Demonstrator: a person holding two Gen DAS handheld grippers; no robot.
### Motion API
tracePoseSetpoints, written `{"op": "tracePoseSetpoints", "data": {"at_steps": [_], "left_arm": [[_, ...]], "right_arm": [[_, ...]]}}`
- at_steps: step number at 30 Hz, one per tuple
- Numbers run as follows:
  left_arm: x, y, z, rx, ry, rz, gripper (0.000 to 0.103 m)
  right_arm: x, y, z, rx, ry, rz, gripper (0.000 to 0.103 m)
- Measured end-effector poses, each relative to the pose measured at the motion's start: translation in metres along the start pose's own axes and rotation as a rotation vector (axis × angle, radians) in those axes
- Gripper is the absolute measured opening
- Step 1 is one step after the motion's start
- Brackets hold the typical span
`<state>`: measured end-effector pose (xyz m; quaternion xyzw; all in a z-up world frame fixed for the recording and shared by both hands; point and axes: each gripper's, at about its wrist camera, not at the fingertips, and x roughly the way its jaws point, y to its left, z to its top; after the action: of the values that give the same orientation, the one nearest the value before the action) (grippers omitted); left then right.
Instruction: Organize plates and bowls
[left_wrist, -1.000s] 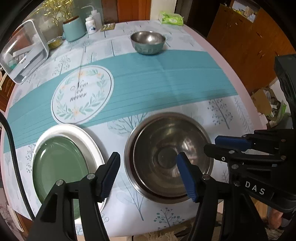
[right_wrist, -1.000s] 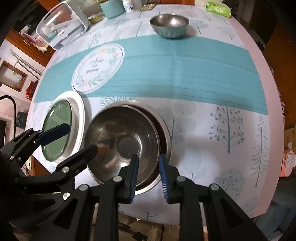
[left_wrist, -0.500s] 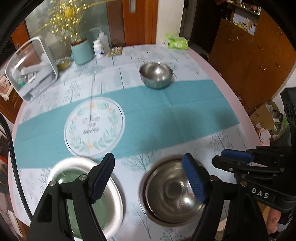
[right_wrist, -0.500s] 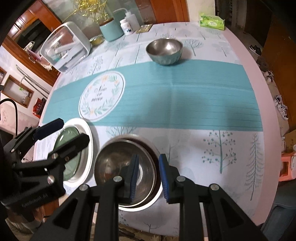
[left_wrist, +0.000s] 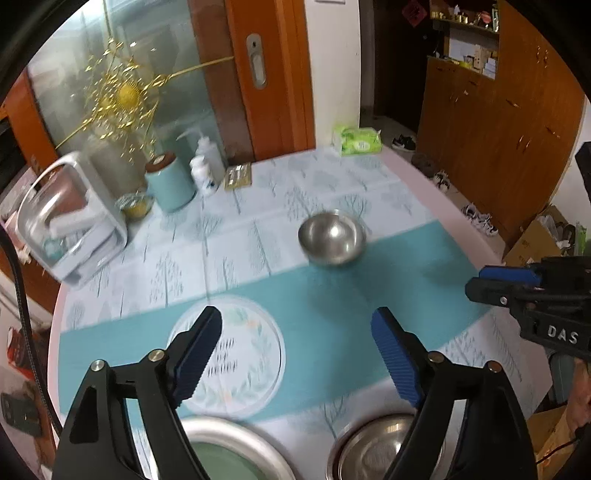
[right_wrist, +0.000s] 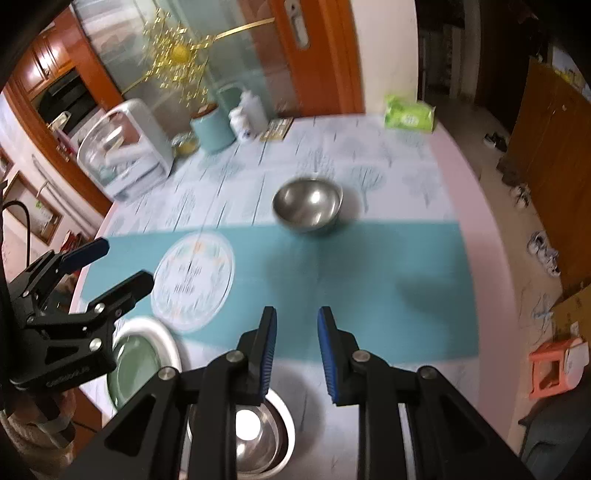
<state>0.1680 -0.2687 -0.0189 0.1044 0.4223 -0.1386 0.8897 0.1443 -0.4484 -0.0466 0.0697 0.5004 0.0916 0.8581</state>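
A small steel bowl (left_wrist: 332, 238) (right_wrist: 307, 205) stands alone at the far middle of the round table. Near the front edge sit nested steel bowls (left_wrist: 373, 446) (right_wrist: 255, 435), and to their left a green plate (left_wrist: 218, 463) (right_wrist: 133, 365) lies on a white plate (left_wrist: 240, 439) (right_wrist: 168, 338). My left gripper (left_wrist: 295, 317) (right_wrist: 123, 262) hangs above the table, its jaws opening wide with nothing between them. My right gripper (right_wrist: 297, 314) (left_wrist: 476, 279) hovers over the nested bowls; its jaws are opening a little and hold nothing.
A round wreath-printed mat (left_wrist: 229, 354) lies on the teal runner. At the far left stand a white storage box (left_wrist: 74, 229), a teal canister (left_wrist: 170, 184) and white bottles (left_wrist: 207, 166). A green tissue pack (left_wrist: 358, 140) lies at the far edge. An orange stool (right_wrist: 554, 369) stands on the floor, right.
Both grippers have lifted away from the nested bowls and tilted up, so the far table and room now show. The left jaws have spread wider; the right jaws have parted slightly.
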Motion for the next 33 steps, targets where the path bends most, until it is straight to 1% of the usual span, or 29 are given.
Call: {"op": "tracePoseSetpoints", "data": {"at_steps": [1,2,3,5,10,13,17,19,22,25,26,28,29,30,31,32,33], "left_arm": [[0.004,0.002,0.009,0.0,-0.007,-0.008,0.09],[0.01,0.004,0.02,0.0,-0.015,-0.01,0.09],[0.017,0.007,0.03,0.005,-0.023,-0.011,0.09],[0.035,0.011,0.048,-0.001,-0.01,-0.002,0.09],[0.095,0.031,0.083,-0.083,0.06,-0.046,0.09],[0.139,0.043,0.098,-0.133,0.109,-0.06,0.09],[0.19,0.053,0.099,-0.206,0.182,-0.105,0.09],[0.217,0.056,0.096,-0.24,0.235,-0.119,0.09],[0.248,0.054,0.086,-0.264,0.308,-0.125,0.09],[0.268,0.05,0.078,-0.261,0.346,-0.118,0.089],[0.273,0.049,0.076,-0.25,0.354,-0.122,0.087],[0.281,0.045,0.072,-0.231,0.369,-0.133,0.074],[0.285,0.044,0.07,-0.227,0.382,-0.141,0.071],[0.288,0.043,0.069,-0.23,0.392,-0.152,0.062],[0.292,0.042,0.067,-0.235,0.404,-0.17,0.051],[0.296,0.042,0.066,-0.245,0.42,-0.189,0.044],[0.299,0.042,0.064,-0.257,0.43,-0.21,0.034]], "right_arm": [[0.002,-0.003,0.009,0.005,-0.006,-0.006,0.032],[0.005,-0.008,0.021,0.021,-0.012,-0.004,0.038],[0.008,-0.012,0.029,0.035,-0.018,0.001,0.041],[0.016,-0.022,0.047,0.066,-0.027,0.014,0.041],[0.052,-0.043,0.087,0.128,-0.009,0.017,0.041],[0.077,-0.048,0.102,0.134,0.013,0.009,0.041],[0.12,-0.057,0.118,0.167,0.07,0.011,0.041],[0.144,-0.062,0.122,0.192,0.107,0.01,0.041],[0.175,-0.065,0.123,0.21,0.154,0.002,0.041],[0.198,-0.07,0.12,0.232,0.195,-0.004,0.041],[0.203,-0.073,0.118,0.246,0.207,0.002,0.041],[0.214,-0.076,0.116,0.266,0.228,0.021,0.041],[0.219,-0.077,0.115,0.277,0.24,0.029,0.041],[0.221,-0.079,0.114,0.283,0.245,0.029,0.04],[0.224,-0.081,0.114,0.292,0.246,0.031,0.037],[0.226,-0.082,0.113,0.304,0.249,0.037,0.027],[0.228,-0.084,0.113,0.317,0.258,0.051,0.016]]}}
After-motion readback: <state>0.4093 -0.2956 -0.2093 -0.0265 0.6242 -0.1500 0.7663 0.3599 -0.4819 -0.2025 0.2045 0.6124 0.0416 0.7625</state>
